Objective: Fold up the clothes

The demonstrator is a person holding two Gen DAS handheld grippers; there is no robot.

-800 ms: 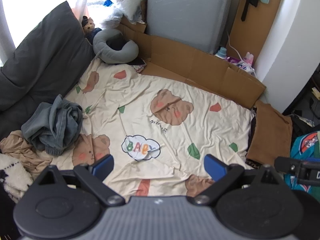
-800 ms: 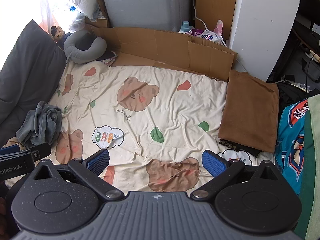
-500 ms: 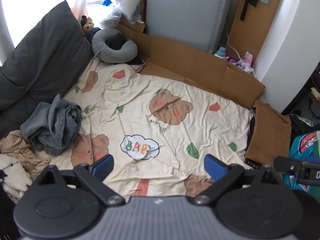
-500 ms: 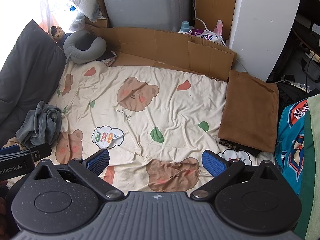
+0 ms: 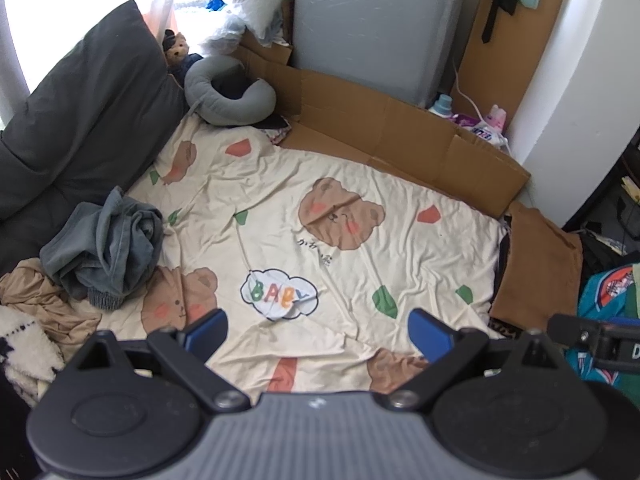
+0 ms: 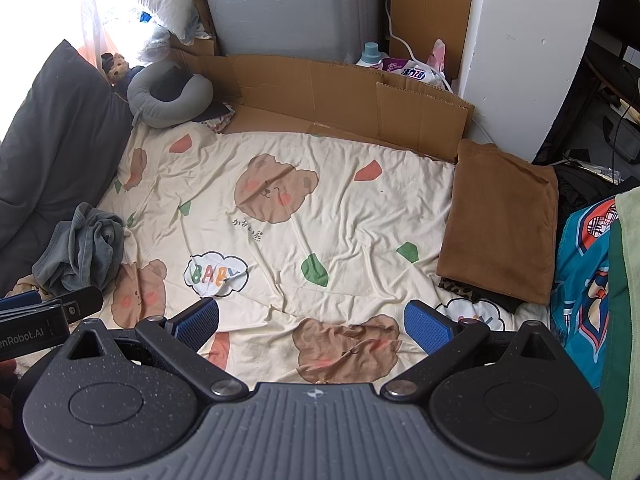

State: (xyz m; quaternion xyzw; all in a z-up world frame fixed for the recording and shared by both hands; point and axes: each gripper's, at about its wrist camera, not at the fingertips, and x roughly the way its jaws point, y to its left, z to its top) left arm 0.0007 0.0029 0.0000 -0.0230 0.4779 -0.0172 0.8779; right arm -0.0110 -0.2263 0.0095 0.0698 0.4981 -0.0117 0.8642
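Nothing moved — left gripper (image 5: 318, 334), right gripper (image 6: 312, 326) stay wide apart

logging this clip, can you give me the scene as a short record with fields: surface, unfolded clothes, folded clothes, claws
surface: cream bear-print sheet, wrinkled, spread flat
unfolded clothes: crumpled grey garment at the sheet's left edge, tan garment bunched beside it
folded clothes: brown garment at the sheet's right edge, lying on a dark folded piece
left claw: open, empty, above the sheet
right claw: open, empty, above the sheet
background: grey neck pillow, cardboard
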